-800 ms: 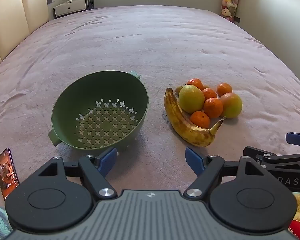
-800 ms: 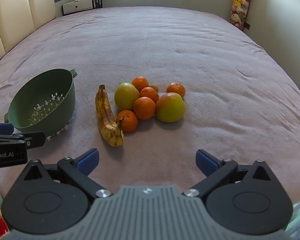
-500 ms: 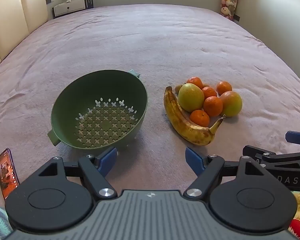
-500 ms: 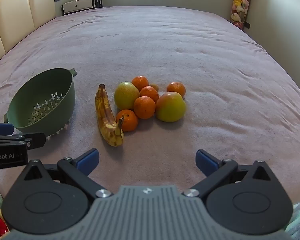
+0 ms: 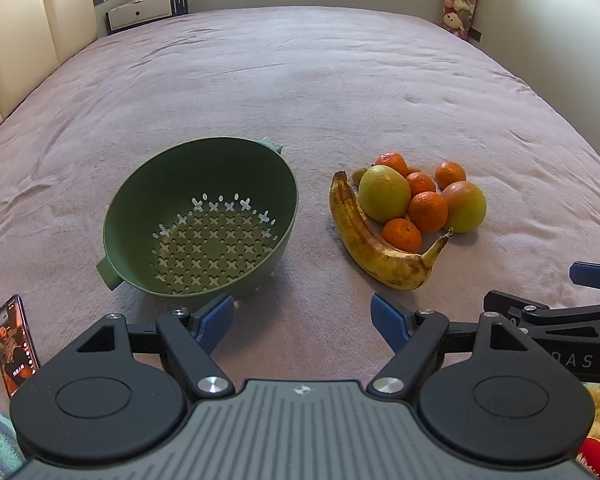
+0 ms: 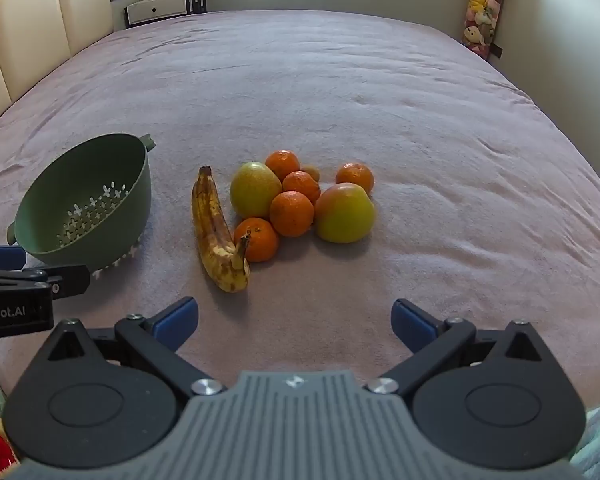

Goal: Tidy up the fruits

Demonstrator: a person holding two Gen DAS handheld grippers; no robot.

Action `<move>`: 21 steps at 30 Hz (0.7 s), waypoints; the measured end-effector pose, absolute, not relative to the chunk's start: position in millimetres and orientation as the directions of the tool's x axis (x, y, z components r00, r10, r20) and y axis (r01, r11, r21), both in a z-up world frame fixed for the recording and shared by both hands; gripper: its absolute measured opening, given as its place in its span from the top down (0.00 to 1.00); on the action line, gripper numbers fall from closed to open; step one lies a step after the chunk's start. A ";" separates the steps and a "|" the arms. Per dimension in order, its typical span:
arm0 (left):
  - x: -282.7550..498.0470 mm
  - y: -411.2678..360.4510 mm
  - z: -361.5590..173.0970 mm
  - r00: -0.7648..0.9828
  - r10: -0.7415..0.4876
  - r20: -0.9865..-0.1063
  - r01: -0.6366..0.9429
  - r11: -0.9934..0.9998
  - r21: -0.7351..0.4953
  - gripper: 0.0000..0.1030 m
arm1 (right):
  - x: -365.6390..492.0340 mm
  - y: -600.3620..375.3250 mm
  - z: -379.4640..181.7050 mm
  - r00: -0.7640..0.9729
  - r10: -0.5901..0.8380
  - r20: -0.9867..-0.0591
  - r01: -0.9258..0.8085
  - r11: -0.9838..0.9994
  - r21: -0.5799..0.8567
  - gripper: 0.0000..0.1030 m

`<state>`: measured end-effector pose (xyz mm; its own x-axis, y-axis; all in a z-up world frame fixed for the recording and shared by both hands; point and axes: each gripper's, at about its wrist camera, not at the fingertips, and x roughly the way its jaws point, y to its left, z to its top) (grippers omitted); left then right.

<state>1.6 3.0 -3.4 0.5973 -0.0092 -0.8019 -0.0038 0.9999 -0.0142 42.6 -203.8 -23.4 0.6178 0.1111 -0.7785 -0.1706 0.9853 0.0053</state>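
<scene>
Brown-spotted yellow banana [image 6: 216, 232], bright oranges [image 6: 291, 213], both grippers' jaws spread, empty.

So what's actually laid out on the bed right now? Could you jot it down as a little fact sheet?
surface: bed with mauve blanket
container: green colander, empty, tilted toward the camera
banana: spotted banana, between the colander and the other fruit
round fruit: two yellow-green apples, larger one; five mandarins, one at; all bunched together
left gripper: open, holding nothing
right gripper: open, holding nothing
extras: phone lying at the near left, screen lit
</scene>
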 end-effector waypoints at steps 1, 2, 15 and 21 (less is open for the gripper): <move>1.6 3.2 -3.3 0.597 -0.009 -0.802 -0.004 1.000 -0.014 0.11 | 42.7 -203.8 -23.4 0.617 0.111 -0.779 -0.171 0.985 0.005 0.04; 1.6 2.9 -3.3 0.597 -0.009 -0.802 -0.005 1.000 -0.015 0.11 | 42.8 -203.9 -23.5 0.617 0.111 -0.779 -0.170 0.985 0.005 0.04; 1.9 -0.2 -2.9 0.595 -0.006 -0.804 0.004 1.000 -0.004 0.11 | 44.0 -204.8 -24.0 0.617 0.111 -0.779 -0.162 0.987 0.013 0.04; 2.0 -0.2 -3.1 0.594 -0.007 -0.804 0.005 1.000 -0.004 0.11 | 45.0 -205.8 -23.8 0.614 0.110 -0.781 -0.155 0.988 0.018 0.04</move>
